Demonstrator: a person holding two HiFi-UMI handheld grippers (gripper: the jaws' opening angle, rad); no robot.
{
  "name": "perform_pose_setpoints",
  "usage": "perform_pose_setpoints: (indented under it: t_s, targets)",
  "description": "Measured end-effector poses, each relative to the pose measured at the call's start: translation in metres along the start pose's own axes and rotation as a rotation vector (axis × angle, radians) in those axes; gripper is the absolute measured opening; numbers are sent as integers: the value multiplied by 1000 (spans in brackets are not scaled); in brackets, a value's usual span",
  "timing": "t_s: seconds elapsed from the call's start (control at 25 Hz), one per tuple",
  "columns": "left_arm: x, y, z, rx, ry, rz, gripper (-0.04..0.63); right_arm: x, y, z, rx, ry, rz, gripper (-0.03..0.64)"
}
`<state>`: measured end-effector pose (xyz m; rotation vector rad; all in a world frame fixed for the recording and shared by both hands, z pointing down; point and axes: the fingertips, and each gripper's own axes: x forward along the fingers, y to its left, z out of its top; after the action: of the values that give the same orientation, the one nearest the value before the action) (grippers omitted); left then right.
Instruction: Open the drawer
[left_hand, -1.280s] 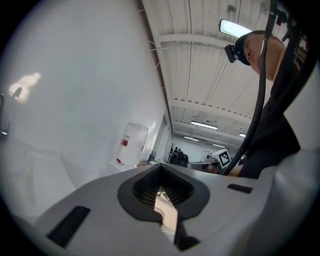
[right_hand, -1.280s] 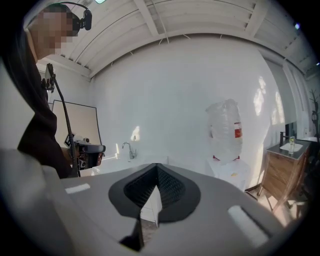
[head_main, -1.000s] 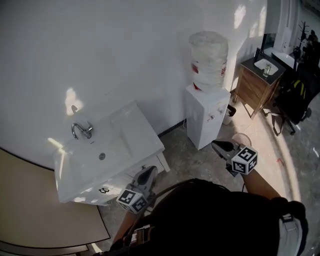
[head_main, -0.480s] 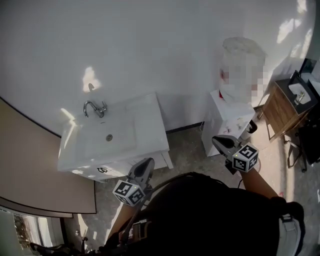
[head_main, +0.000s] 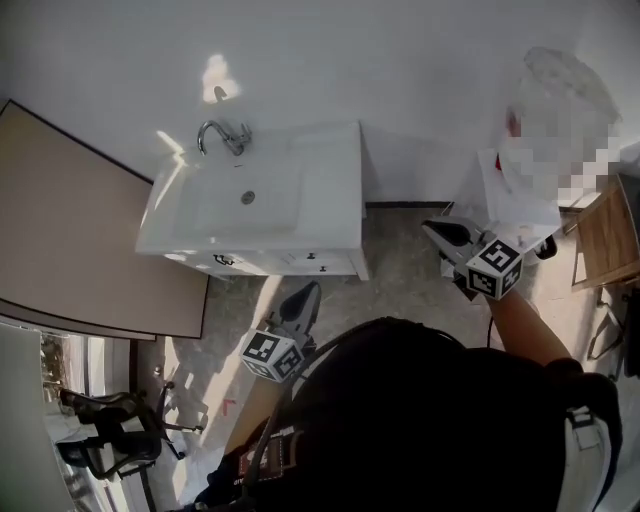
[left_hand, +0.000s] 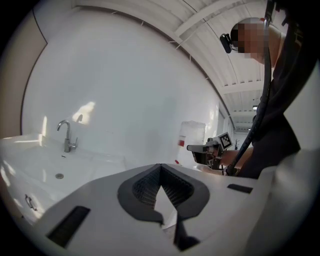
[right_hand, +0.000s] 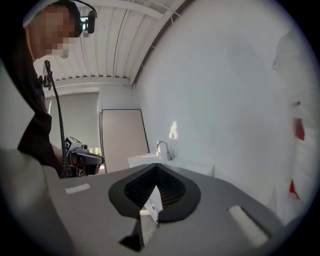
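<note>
Head view: a white rectangular vanity cabinet stands against the white wall in the upper middle of the frame. Its counter is a one-piece white basin with a curved chrome tap at the back edge. The drawer sits in the cabinet's front face, just under the near edge of the counter, marked by small dark handles, and it looks closed, flush with that face. The left gripper, grey with a black-and-white marker cube, hangs over the grey floor just below the cabinet front; it points toward the drawer, near it but not touching. The right gripper is right of the cabinet, well apart from the drawer, in front of a white water dispenser in the upper right. A large beige panel fills the left side, and a black office chair is in the lower left corner. In the left gripper view the jaws are clenched tip to tip with nothing between them; the tap is at the left of that frame and the other gripper at middle right. In the right gripper view the jaws likewise meet at their tips and grasp nothing, with the cabinet and tap beyond them at the centre.
</note>
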<state>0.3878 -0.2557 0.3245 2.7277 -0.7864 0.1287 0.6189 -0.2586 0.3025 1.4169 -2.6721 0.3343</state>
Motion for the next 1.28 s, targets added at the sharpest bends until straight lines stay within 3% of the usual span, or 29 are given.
perform_pose_setpoints:
  t_s: [0.12,0.24,0.6,0.84,1.04,1.28]
  targets:
    - [-18,28,-13,2,23,74,0,34,13,-6,-16,11,63,-2]
    - [-28,56,-27,15,52,97,0,66,31,-7,-44,11,97,-2]
    - [-43,123,-88,91,209,15,0,113,82,-35,-37,79,29,-2]
    - [-23,167,-140,110,350,2,2,127,83,-68,0,109,-21,-2]
    - [5,194,-189,179,451,67,2,139,71,-104,1,132,33,-2]
    - [44,225,-255,184,524,96,36,169,45,-150,-4,118,73,-2]
